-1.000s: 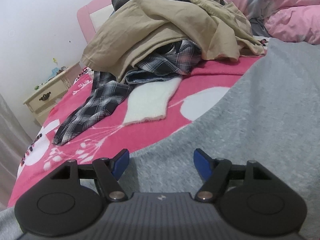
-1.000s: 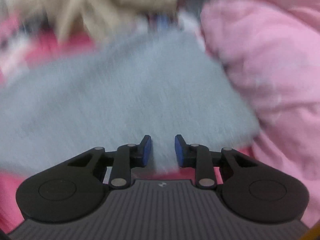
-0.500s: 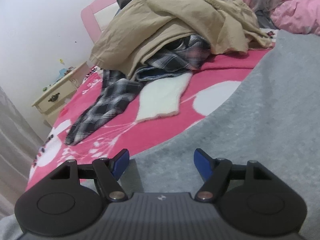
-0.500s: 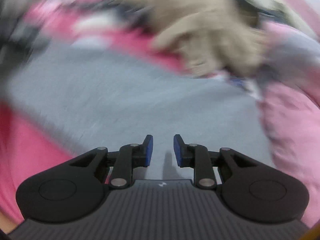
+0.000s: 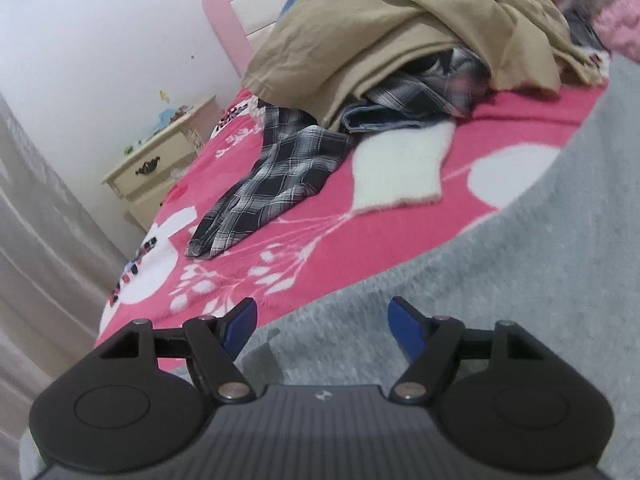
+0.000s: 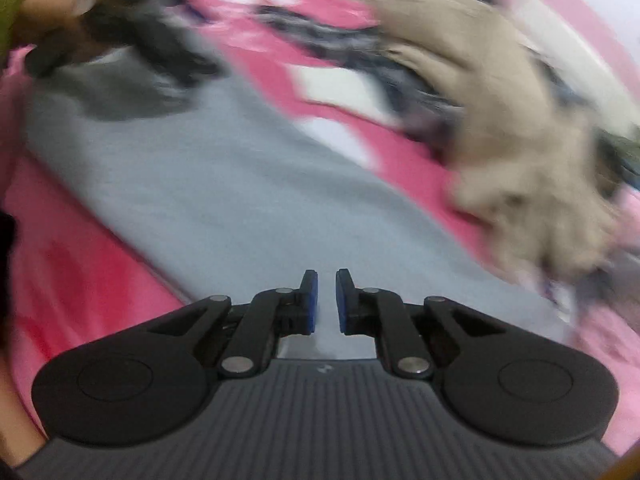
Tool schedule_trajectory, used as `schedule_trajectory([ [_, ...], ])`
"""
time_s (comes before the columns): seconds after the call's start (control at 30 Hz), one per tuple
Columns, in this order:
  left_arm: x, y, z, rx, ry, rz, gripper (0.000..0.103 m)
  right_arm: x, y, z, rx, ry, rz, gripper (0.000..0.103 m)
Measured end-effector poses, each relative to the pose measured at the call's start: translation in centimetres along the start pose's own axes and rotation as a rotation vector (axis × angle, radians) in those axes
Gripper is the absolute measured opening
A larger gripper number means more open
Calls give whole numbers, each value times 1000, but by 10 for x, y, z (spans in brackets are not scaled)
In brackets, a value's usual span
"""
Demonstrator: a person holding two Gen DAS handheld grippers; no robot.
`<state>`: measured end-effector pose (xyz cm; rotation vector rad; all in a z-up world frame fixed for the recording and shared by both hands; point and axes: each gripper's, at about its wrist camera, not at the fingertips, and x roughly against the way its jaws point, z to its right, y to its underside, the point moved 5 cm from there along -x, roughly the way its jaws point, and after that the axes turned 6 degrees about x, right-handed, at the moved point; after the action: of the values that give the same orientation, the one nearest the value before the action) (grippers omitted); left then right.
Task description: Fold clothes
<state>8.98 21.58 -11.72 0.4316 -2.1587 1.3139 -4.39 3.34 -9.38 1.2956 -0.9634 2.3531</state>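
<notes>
Left wrist view, left to right: curtain (image 5: pixel 36 216) at the left edge, cream nightstand (image 5: pixel 160 164) beside the bed's far left corner, pink headboard (image 5: pixel 224 20) behind it. Bed (image 5: pixel 360 248) has a pink floral cover. On it: plaid shirt (image 5: pixel 272 184) trailing toward the left edge, white cloth (image 5: pixel 400 168) just beside it, both coming out from under a tan clothes pile (image 5: pixel 400 28) at the head end. Grey garment (image 5: pixel 500 280) is spread flat over the bed's near right part.

Left hand-held gripper (image 5: pixel 322 326): fingers wide apart, over the grey garment's left edge, gripping nothing.

Right wrist view is heavily motion-blurred. Left hand-held gripper (image 6: pixel 132 36) shows as a dark smear in the top left, at the grey garment's (image 6: pixel 240 184) far corner. Tan clothes pile (image 6: pixel 500 120) sits on the right. Right hand-held gripper (image 6: pixel 325 300): fingers nearly together with a narrow gap, grey garment seen through it. Can't tell whether it's pinching the fabric or just above it.
</notes>
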Motion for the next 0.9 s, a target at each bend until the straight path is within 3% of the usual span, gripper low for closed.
schedule_trajectory([
  [0.1,-2,-1,-4,20,5,-12,78,-13,45,1,-40,-28,-115,7],
  [0.2,-7,-1,-6,61,13,-39,78,5,71,34,-183,-29,-245,7],
  [0.3,-8,-1,-6,75,10,-49,79,21,57,87,-308,82,-109,8],
  [0.4,-8,0,-7,81,5,-50,79,4,53,123,-361,161,-13,8],
  [0.43,-8,1,-8,84,5,-51,80,-13,63,133,-363,167,-32,7],
  [0.5,-9,1,-10,99,11,-55,80,-39,117,147,-390,202,-125,7],
  [0.6,-12,2,-14,133,23,-67,82,-30,172,194,-584,323,-153,7],
  [0.67,-14,1,-16,148,27,-75,82,-24,179,218,-643,407,-181,9],
  [0.77,-13,3,-16,153,25,-76,82,-22,160,219,-669,334,-37,9],
  [0.83,-12,3,-15,146,21,-72,82,-44,142,217,-613,235,3,6],
  [0.9,-11,4,-16,148,22,-69,83,-67,152,239,-625,247,-2,6],
])
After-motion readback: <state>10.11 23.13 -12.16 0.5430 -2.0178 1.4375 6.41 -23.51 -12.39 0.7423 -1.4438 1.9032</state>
